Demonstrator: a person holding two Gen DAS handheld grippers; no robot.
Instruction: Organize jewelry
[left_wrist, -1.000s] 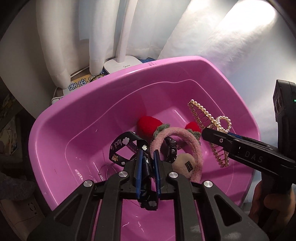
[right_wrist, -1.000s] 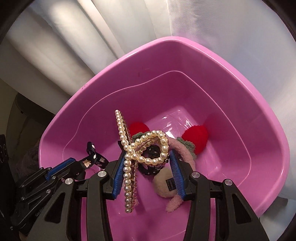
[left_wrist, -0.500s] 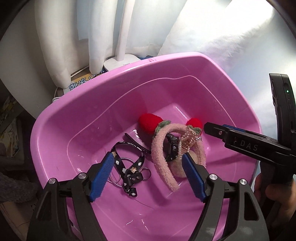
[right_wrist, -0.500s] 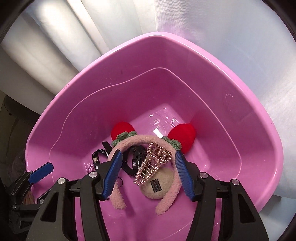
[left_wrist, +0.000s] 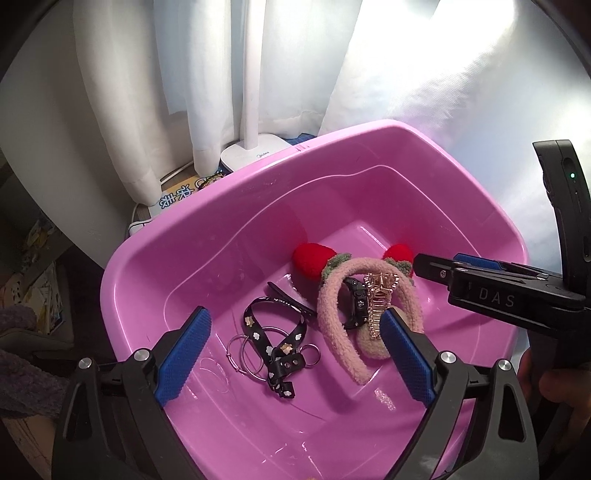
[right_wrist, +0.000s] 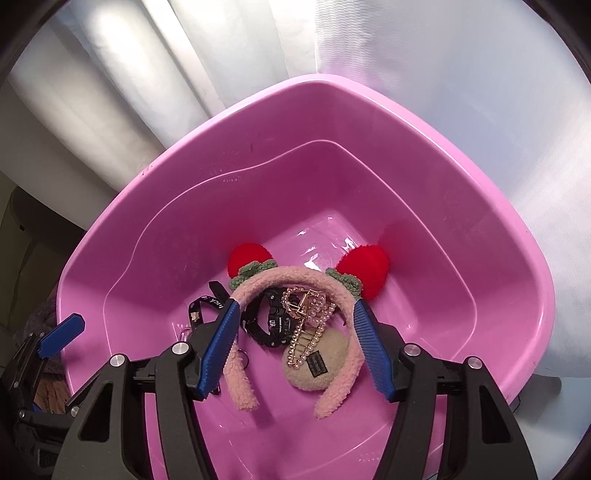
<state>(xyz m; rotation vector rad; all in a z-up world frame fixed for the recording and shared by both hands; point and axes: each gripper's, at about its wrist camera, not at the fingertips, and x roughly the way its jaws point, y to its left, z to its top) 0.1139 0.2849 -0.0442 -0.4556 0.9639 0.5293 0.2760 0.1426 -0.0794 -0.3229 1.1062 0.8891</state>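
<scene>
Left edge first: the pink tub (left_wrist: 229, 206) shows its rounded near-left corner, with white curtains (left_wrist: 207, 85) and a white lamp base (left_wrist: 255, 151) just beyond the far rim. The left hand-held gripper (left_wrist: 295, 354) hangs over the tub's near side, jaws opening wide, nothing between the blue pads (left_wrist: 184, 354) but bare floor and the items lying below.

On the tub floor, left of centre, lies the black flower-print strap (left_wrist: 269, 339) with its metal rings (left_wrist: 240, 350), a black hair clip (left_wrist: 291, 299) just behind it. The floor left of the strap is bare pink.

Centre now: the fuzzy pink headband (right_wrist: 295, 280) lies flat, its two red pompoms (right_wrist: 365, 266) pointing to the far wall. Inside its arc sit a black watch (right_wrist: 273, 325), the pearl hair claw (right_wrist: 310, 325) and a beige fuzzy pad (right_wrist: 321, 362), all touching.

The right hand-held gripper (right_wrist: 299, 343) hovers above that cluster, jaws opening, pads (right_wrist: 373, 350) clear of the claw. To the right, open floor runs to the tub's sloping right wall.
</scene>
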